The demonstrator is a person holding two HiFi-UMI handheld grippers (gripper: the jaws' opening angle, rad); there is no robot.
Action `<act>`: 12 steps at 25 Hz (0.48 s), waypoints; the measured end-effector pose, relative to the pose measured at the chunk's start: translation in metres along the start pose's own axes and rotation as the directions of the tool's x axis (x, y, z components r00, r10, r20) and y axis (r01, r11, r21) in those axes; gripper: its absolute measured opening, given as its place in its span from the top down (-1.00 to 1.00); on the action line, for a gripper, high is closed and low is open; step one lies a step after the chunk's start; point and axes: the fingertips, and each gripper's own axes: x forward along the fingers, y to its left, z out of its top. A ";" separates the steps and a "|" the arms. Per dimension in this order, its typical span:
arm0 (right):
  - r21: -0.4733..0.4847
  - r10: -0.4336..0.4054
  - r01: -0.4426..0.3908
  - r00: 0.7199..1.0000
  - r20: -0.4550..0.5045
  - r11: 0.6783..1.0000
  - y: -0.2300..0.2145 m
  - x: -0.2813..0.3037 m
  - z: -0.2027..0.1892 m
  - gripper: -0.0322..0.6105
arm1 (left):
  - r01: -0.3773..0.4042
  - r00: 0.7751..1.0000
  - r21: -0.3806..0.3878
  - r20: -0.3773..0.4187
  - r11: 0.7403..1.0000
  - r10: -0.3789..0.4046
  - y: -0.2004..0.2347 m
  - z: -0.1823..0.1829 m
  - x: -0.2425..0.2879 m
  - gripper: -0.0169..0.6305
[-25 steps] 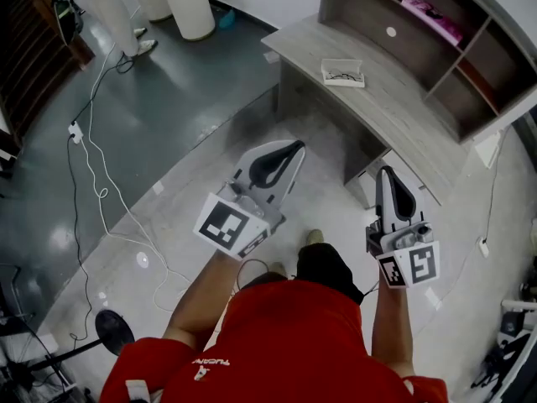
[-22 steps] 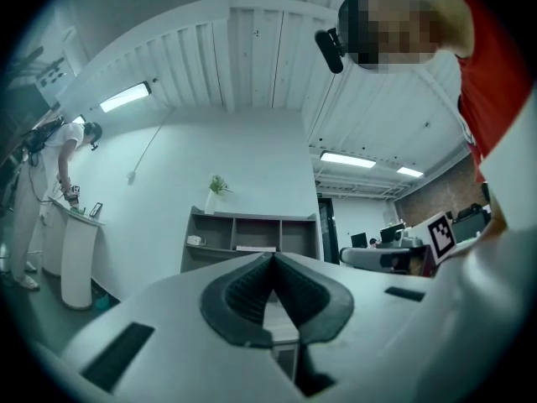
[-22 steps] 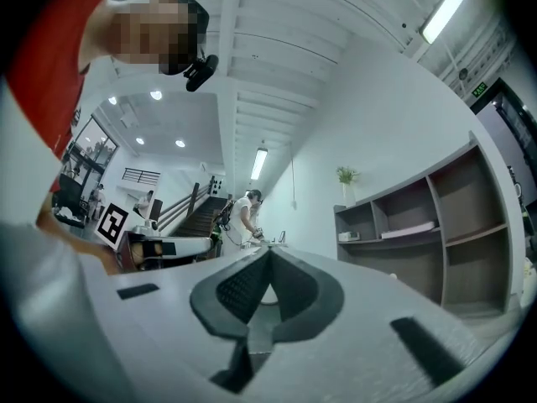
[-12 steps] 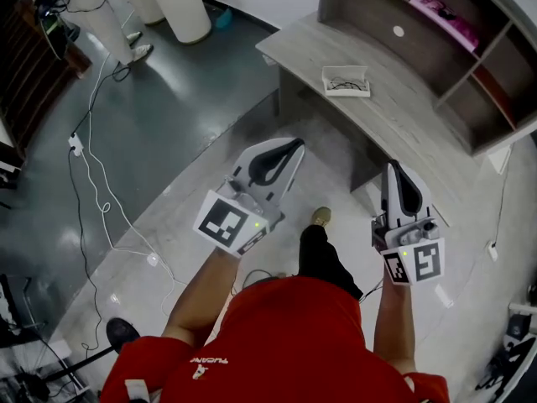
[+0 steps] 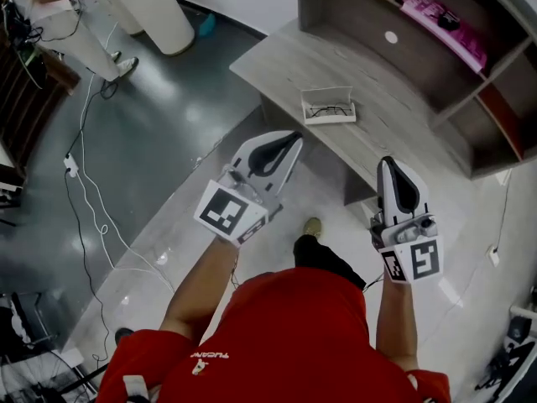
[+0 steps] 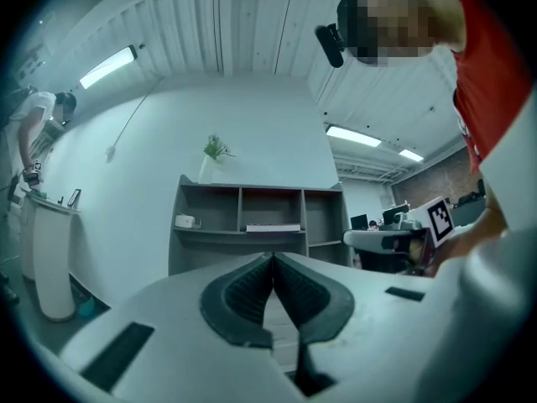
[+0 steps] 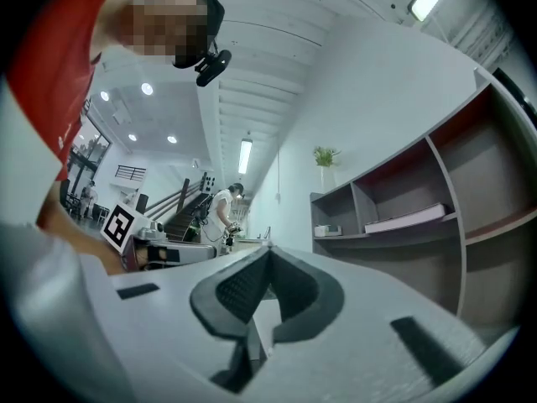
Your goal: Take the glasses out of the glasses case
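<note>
Both jaws are pressed together with nothing between them, my left hand-held gripper (image 5: 292, 141) and my right hand-held gripper (image 5: 391, 168) alike, and both hang off the front edge of the grey wooden tabletop (image 5: 277, 57). The open white glasses case (image 5: 331, 99) sits near that front edge with the dark-framed glasses (image 5: 325, 112) lying inside, its long axis running roughly along the edge. It lies ahead and a touch right of my left tip, so I judge the left the nearer for the reach.
</note>
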 end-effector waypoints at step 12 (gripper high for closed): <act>0.034 0.018 -0.017 0.999 -0.027 0.999 -0.096 0.055 -0.024 0.89 | 0.055 0.989 0.017 -0.140 0.998 -0.052 0.038 -0.057 0.114 0.91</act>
